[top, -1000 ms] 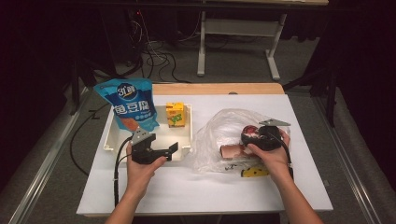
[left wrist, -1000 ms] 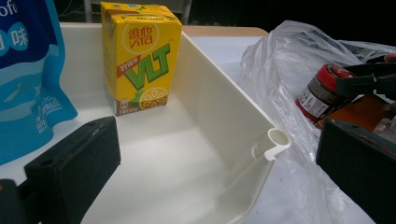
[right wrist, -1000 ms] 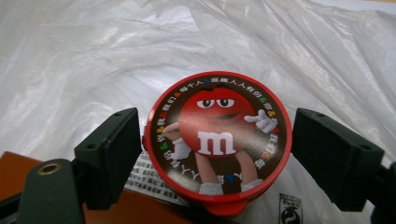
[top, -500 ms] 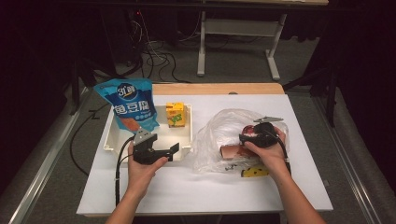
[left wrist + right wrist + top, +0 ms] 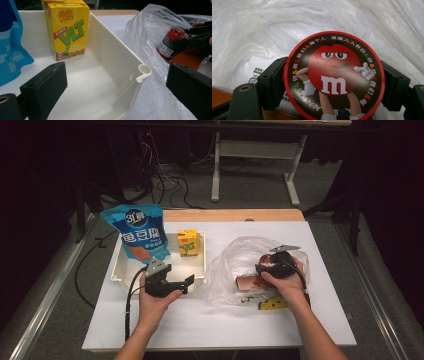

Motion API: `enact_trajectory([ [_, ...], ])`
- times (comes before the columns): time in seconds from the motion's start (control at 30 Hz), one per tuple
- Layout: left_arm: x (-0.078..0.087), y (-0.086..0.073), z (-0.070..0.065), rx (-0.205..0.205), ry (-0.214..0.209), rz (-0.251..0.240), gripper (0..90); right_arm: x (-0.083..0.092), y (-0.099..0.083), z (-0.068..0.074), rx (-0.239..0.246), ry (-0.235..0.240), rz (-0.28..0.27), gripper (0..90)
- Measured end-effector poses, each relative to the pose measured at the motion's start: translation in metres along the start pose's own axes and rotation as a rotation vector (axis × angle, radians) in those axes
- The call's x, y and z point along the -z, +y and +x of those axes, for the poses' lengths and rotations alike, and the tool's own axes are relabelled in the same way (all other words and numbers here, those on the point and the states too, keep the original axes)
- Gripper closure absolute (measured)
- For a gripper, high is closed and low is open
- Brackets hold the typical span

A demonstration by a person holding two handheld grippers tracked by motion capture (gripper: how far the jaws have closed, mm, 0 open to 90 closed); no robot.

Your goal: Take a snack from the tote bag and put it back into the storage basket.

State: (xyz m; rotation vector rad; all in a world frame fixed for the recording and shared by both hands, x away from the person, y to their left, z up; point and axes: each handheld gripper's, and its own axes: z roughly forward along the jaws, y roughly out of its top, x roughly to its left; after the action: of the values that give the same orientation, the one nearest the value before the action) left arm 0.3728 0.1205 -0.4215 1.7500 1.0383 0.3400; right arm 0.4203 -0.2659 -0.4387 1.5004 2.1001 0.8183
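Item: 1 candy tub [image 5: 333, 77], lid toward the camera, clamped in right hand-held gripper [image 5: 272, 265] inside plastic bag [image 5: 240, 257]; left hand-held gripper [image 5: 187, 282] open, empty.

- Left gripper [image 5: 189, 282] rests low in the left hand [image 5: 155, 300], fingers [image 5: 45, 87] wide apart and level.
- Right gripper [image 5: 264, 267], gripped by the right hand [image 5: 285, 282], has been narrowing its fingers [image 5: 272, 80].

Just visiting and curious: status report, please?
Right gripper closing on red-lidded M&M's tub inside the plastic bag. Left gripper open, idle at the white tray. Bag folds crowd the tub.
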Motion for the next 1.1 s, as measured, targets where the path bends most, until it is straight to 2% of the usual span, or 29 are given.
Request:
enact_trajectory([
  [0.1,0.000,0.000,-0.001,-0.002,-0.003,-0.003,5.1,0.001,0.000,0.000,-0.001,0.002,-0.006,22.3],
  [0.23,0.001,0.001,-0.002,-0.006,-0.009,-0.004,5.5,0.007,0.002,0.001,-0.023,0.019,-0.053,22.4],
  [0.5,0.000,0.001,-0.005,-0.011,-0.015,-0.012,6.1,0.013,0.003,0.003,-0.027,0.023,-0.083,22.6],
  [0.6,-0.001,0.001,-0.006,-0.013,-0.018,-0.010,6.1,0.017,0.007,0.004,-0.010,0.036,-0.089,22.7],
  [0.87,-0.001,0.002,-0.007,-0.015,-0.019,-0.010,6.4,0.026,0.015,0.011,-0.017,0.044,-0.119,22.7],
  [1.1,0.000,0.003,-0.006,-0.010,-0.019,-0.016,6.7,0.033,0.020,0.019,0.004,0.063,-0.138,22.8],
])
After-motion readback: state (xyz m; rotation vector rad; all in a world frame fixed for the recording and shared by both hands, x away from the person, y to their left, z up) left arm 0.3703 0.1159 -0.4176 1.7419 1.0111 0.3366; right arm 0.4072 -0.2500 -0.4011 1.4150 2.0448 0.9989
